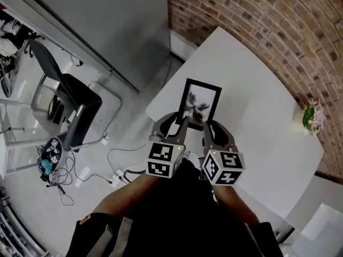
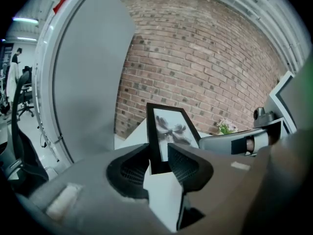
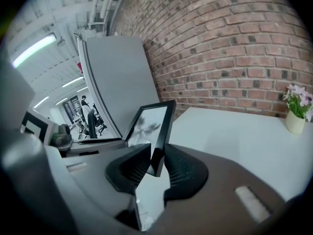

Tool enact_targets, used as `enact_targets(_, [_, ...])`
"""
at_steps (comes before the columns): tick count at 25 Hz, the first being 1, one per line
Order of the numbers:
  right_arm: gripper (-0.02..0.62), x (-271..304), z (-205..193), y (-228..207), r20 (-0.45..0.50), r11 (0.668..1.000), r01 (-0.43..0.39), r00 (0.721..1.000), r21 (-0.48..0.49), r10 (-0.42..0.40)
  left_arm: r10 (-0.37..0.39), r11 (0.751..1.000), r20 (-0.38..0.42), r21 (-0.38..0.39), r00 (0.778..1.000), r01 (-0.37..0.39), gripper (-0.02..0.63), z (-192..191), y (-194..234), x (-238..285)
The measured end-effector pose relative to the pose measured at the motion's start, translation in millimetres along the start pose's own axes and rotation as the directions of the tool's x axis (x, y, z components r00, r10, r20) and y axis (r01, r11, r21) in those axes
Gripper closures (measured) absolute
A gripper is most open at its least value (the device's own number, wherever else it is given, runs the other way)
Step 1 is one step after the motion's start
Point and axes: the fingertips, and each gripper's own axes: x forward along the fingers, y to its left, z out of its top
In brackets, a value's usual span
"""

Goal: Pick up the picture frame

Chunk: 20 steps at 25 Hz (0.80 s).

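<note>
The picture frame [image 1: 200, 101] is black with a grey flower print and is held up above the white table [image 1: 252, 74], tilted. My left gripper [image 1: 177, 123] is shut on its lower left edge, and in the left gripper view the frame [image 2: 171, 130] rises from between that gripper's [image 2: 158, 159] dark pads. My right gripper [image 1: 214, 127] is shut on the lower right edge. In the right gripper view the frame [image 3: 152, 122] stands edge-on between that gripper's [image 3: 157, 161] pads. The two grippers sit side by side, close together.
A brick wall [image 1: 257, 15] runs behind the table. A small potted plant [image 1: 310, 118] stands at the table's right side. A black chair [image 1: 69, 98] and loose cables [image 1: 53, 167] are on the floor to the left, beside a grey partition panel [image 1: 118, 25].
</note>
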Motion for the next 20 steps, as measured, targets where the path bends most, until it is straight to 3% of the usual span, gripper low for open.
enact_targets(8, [0.512, -20, 54, 51, 0.153, 0.995, -0.014, 0.988, -0.104, 0.029, 0.023, 0.999, 0.188, 0.030, 0.982, -0.029, 0.508, 61, 15, -55])
enact_targets(20, [0.523, -52, 87, 89, 0.287, 0.992, 0.010, 0.957, -0.127, 0.027, -0.001, 0.997, 0.310, 0.079, 0.951, -0.024, 0.517, 98, 18, -99])
